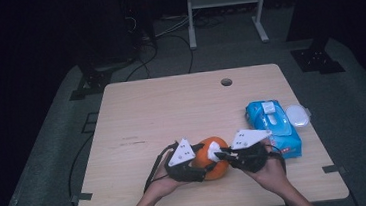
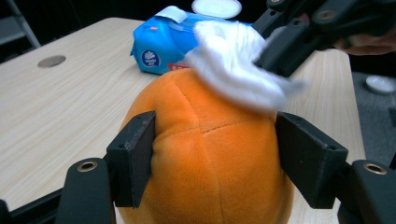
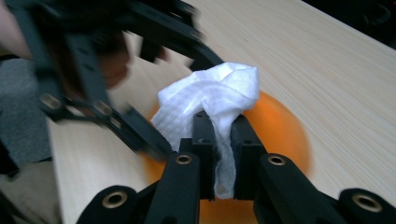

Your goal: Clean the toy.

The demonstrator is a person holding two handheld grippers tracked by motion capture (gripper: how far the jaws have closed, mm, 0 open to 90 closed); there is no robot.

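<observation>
An orange plush ball (image 1: 203,157) rests near the front edge of the wooden table (image 1: 171,109). My left gripper (image 1: 205,167) comes at it from the left. In the left gripper view its two pads press on either side of the orange plush ball (image 2: 205,158), so my left gripper (image 2: 217,140) is shut on it. My right gripper (image 1: 219,155) reaches in from the right and is shut on a crumpled white wipe (image 3: 210,93), which lies against the top of the ball (image 3: 280,126). The white wipe (image 2: 238,65) covers the ball's upper right side.
A blue pack of wet wipes (image 1: 273,125) lies to the right of the ball, with a white round lid (image 1: 297,115) at its far side. A cable hole (image 1: 226,82) sits near the table's back edge. A metal stand (image 1: 225,9) is on the floor beyond.
</observation>
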